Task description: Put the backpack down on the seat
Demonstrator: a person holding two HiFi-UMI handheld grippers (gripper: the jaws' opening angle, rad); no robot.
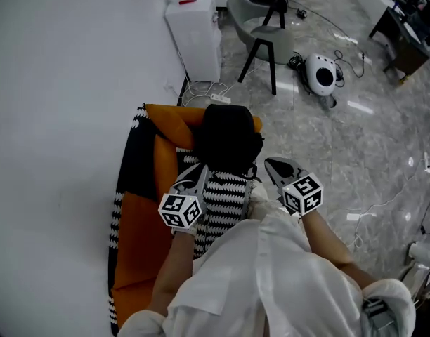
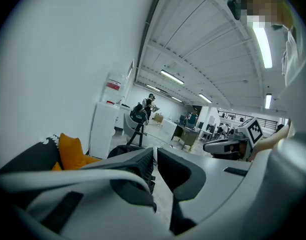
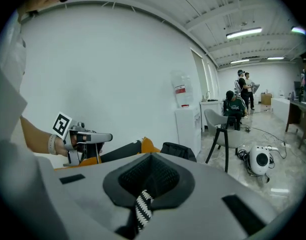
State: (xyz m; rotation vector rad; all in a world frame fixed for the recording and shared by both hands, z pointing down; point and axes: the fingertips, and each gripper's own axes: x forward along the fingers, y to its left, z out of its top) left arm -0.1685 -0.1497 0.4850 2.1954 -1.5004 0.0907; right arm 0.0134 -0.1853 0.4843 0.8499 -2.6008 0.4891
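The black backpack [image 1: 227,137] rests on the orange and black seat [image 1: 141,234], against its back cushion; it also shows as the backpack [image 2: 124,151] and the backpack [image 3: 178,151]. A black-and-white zigzag cover [image 1: 225,196] lies in front of it. My left gripper [image 1: 201,168] hovers at the pack's lower left edge, its jaws together with nothing seen between them [image 2: 155,151]. My right gripper [image 1: 273,163] stays just right of the pack, apart from it, jaws closed and empty [image 3: 152,156]. Any contact between the left jaws and the pack is hidden.
A white wall runs along the left. Behind the seat stand a white water dispenser [image 1: 195,34] and a grey chair [image 1: 261,30]. A white round device [image 1: 320,72] with cables lies on the marble floor. People stand far back [image 3: 245,89].
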